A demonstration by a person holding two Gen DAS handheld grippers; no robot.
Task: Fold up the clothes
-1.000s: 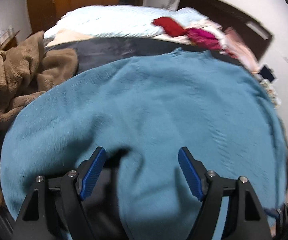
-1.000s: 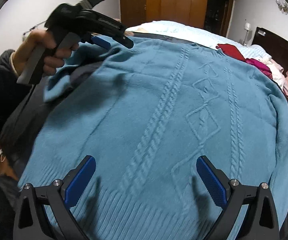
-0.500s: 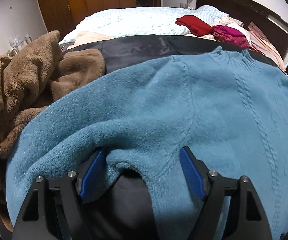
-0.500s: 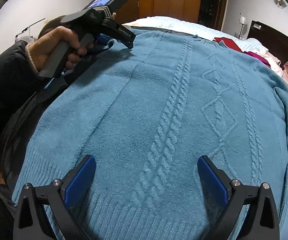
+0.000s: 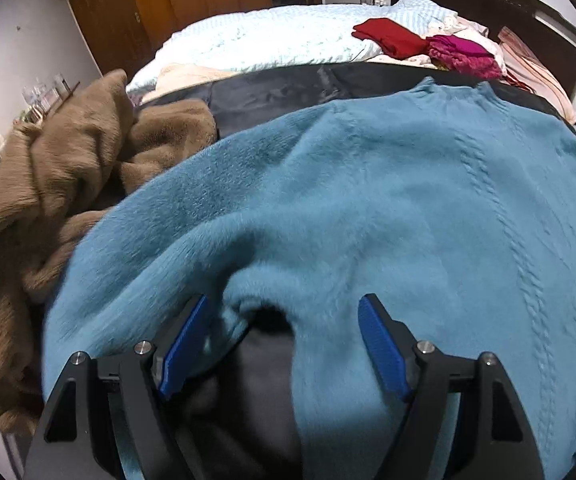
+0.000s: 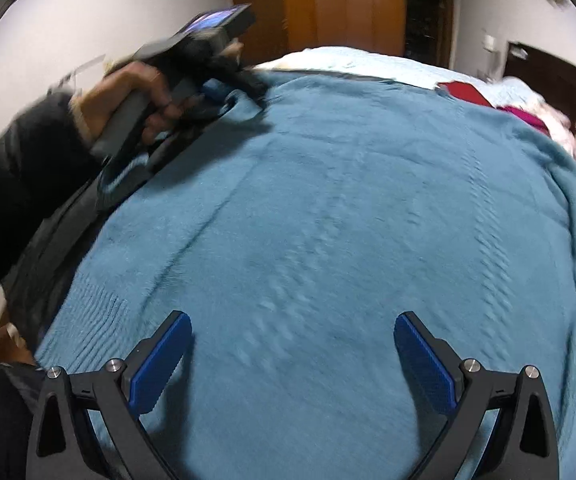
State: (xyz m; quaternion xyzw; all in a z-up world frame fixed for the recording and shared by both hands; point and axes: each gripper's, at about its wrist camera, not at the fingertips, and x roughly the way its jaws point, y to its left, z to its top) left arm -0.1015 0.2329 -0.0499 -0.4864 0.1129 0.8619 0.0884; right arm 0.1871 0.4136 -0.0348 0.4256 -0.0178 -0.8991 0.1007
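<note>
Left claw [image 5: 282,344], released, has edged onto the teal sweater's [image 5: 368,208] armpit fold; right claw [image 6: 292,360], likewise released, hovers over the hem, so folding is not yet begun.

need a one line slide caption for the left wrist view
Open left gripper straddles the underarm fold of a teal sweater spread on a bed, brown blanket bunched alongside.

Black frames, ribbed blue pads [image 5: 382,346] and silver screws [image 6: 472,365] are seen on both grippers; a black sleeve [image 6: 20,168] is worn.
</note>
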